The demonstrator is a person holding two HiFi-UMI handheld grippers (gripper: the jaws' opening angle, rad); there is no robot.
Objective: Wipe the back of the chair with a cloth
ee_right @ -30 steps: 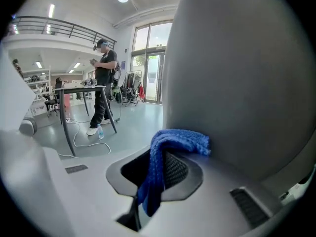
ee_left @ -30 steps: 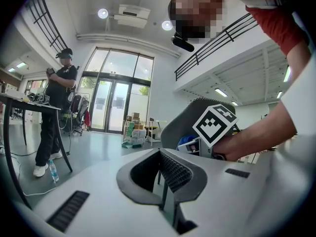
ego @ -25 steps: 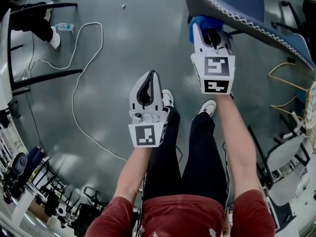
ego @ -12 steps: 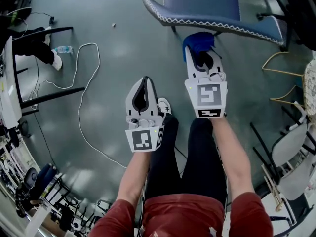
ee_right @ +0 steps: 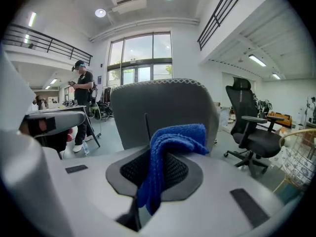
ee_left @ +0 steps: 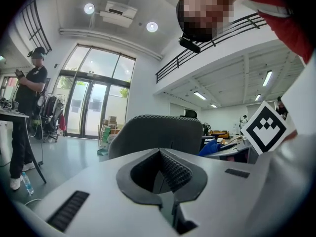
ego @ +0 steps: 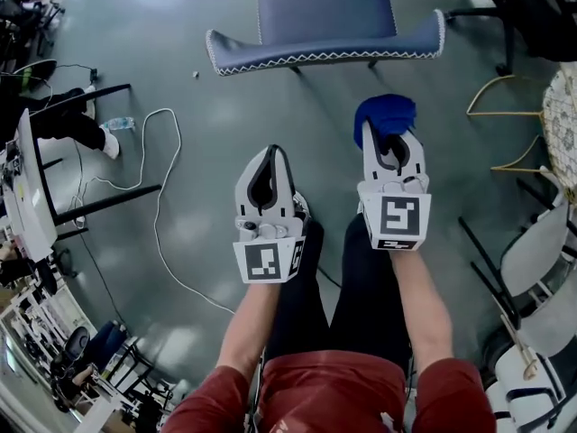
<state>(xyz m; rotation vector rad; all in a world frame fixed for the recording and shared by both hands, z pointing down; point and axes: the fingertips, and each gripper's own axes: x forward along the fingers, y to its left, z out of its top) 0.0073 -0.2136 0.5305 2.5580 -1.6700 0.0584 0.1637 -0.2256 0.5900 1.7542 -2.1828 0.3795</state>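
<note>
The grey-blue chair (ego: pixel 325 25) stands ahead of me, and its curved back with white stitching (ego: pixel 315 54) faces me. In the right gripper view the chair back (ee_right: pixel 165 110) fills the middle, a short way beyond the jaws. My right gripper (ego: pixel 389 133) is shut on a folded blue cloth (ego: pixel 385 115), which sticks out past the tips and droops over them (ee_right: pixel 168 152). The cloth is clear of the chair. My left gripper (ego: pixel 268 165) is shut with nothing in it, level with the right one; the chair back (ee_left: pixel 153 135) lies ahead of it.
A white cable (ego: pixel 149 188) loops over the grey floor at left, near a desk's black legs (ego: pixel 99 201) and a water bottle (ego: pixel 117 124). Black office chairs (ee_right: pixel 252 132) stand at right, with a wire basket (ego: pixel 563 124) and white chairs (ego: pixel 536 260). A person (ee_right: pixel 81 105) stands behind.
The right gripper with the cloth has come back off the chair's edge toward me. The chair now sits farther ahead and more to the left in the head view. The left gripper has barely moved.
</note>
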